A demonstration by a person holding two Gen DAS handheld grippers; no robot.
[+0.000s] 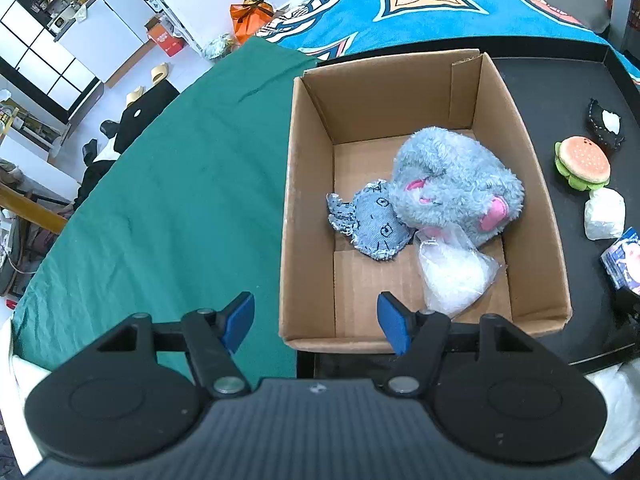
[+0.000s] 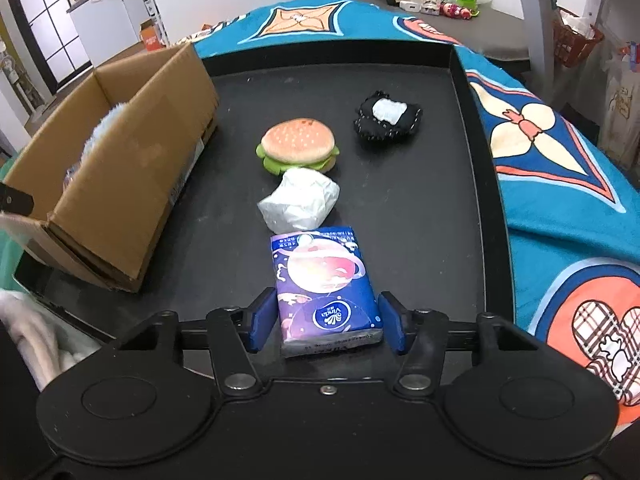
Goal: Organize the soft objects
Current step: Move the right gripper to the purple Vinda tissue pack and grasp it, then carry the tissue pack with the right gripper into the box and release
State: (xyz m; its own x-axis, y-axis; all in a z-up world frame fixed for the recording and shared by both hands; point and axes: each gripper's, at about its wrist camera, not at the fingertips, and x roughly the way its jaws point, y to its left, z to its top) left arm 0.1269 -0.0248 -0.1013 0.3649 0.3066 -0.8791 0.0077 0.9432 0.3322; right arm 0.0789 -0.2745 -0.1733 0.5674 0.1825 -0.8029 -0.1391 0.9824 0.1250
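- Done so far, as I read it: the open brown cardboard box (image 1: 420,200) already holds a fluffy grey plush toy with pink ears (image 1: 456,188), a small frayed denim pouch (image 1: 370,224) and a clear plastic bag of white stuffing (image 1: 452,276).
- My left claw (image 1: 316,322) hangs wide open and empty at the box's near edge.
- My right claw (image 2: 326,324) straddles the purple tissue pack (image 2: 326,292); its blue pads sit just beside the pack, apparently not yet clamped.
- Left on the black tray (image 2: 420,220): that pack, a crumpled white bundle (image 2: 300,200), a plush hamburger (image 2: 298,146) and a black studded pouch (image 2: 388,122).
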